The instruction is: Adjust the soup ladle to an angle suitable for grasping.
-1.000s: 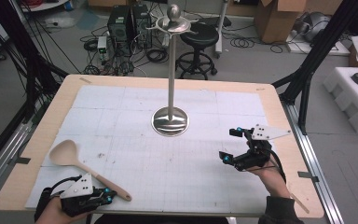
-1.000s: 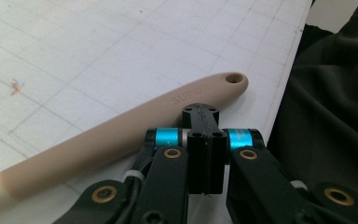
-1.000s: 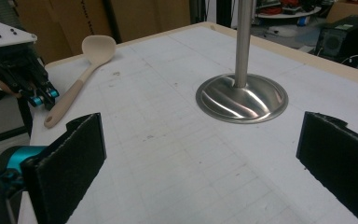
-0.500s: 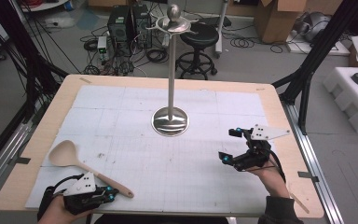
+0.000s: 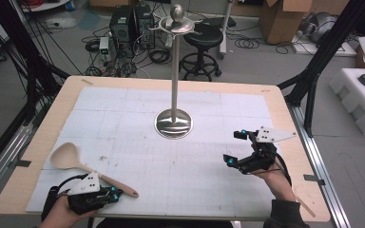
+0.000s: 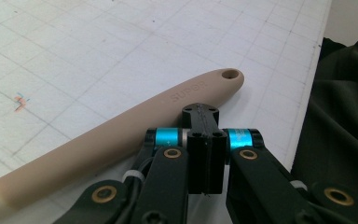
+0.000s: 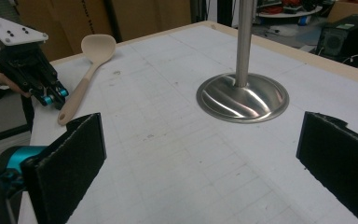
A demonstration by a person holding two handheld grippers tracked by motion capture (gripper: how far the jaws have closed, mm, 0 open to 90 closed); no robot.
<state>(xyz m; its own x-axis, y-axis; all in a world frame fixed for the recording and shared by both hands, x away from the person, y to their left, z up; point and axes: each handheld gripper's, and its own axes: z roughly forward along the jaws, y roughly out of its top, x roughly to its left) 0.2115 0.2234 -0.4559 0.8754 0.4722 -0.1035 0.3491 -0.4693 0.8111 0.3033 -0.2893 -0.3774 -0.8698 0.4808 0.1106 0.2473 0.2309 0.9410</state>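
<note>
Jaws of the left gripper pressed together, empty, just beside the handle end of the long beige wooden spoon. Spoon lies flat on the desk, front-left, unmoved over the last second. Left hand has crept only slightly. Right gripper: jaws spread, idle. Judgement: no grasp yet; left jaws must open first.

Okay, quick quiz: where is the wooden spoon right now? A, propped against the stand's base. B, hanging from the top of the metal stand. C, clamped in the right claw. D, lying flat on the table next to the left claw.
D: the wooden spoon lies flat on the table, its handle end just beside the shut left claw, while the right claw stands open, nothing between its jaws, apart from the metal stand.
</note>
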